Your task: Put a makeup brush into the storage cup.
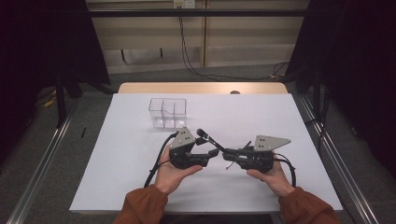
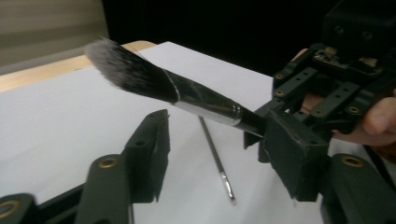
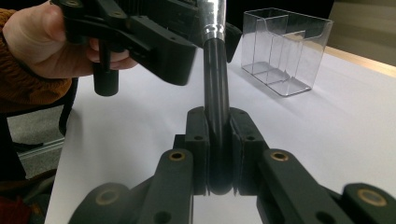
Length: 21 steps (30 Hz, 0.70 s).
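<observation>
Above the table, in the high view, a makeup brush (image 1: 211,140) is held up in the air between the two grippers, in front of a clear plastic box (image 1: 167,112). The right gripper (image 1: 232,155) is clamped tight on the handle end. The left gripper (image 1: 208,157) is half closed. A good handover needs both pads set on the handle before the right one lets go.

Seen from the left gripper view, the brush (image 2: 187,93) passes over the jaws; no touch is seen. A thin metal stick (image 2: 217,161) lies below; its kind cannot be told.

Seen from the right gripper view, the bristles are cut off at the top edge.
</observation>
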### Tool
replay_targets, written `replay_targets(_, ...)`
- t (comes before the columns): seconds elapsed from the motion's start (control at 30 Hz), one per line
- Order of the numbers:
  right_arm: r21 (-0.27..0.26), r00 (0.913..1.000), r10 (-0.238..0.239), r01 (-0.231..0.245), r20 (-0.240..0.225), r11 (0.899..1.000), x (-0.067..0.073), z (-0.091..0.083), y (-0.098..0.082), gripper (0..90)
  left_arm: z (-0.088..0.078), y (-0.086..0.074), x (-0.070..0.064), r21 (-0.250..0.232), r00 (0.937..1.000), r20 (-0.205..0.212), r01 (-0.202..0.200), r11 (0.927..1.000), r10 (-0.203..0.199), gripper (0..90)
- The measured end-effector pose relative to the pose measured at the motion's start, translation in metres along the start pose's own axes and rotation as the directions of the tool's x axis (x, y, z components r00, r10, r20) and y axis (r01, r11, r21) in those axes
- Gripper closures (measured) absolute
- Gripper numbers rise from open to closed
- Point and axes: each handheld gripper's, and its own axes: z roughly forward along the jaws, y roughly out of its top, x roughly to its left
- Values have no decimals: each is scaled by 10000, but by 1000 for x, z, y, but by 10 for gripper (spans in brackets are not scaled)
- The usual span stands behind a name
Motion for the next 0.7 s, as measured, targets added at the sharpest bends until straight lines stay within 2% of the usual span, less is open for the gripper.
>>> replay_targets(0.17,-18,10000,0,0,10,10000,0,0,-1,798,1,1,1,-46,9997,172,189,9998,-188,471)
replay_targets(0.43,27,10000,39,-39,-4,10000,0,3,-2,798,3,3,0,-276,9991,205,377,9989,-372,555)
replay_targets(0.63,28,10000,0,-1,71,10000,0,3,-3,798,2,5,1,-286,9968,349,727,9969,-717,591)
replay_targets(0.7,69,10000,23,-24,33,10000,0,4,-4,797,1,5,1,-363,9942,486,974,9946,-956,618)
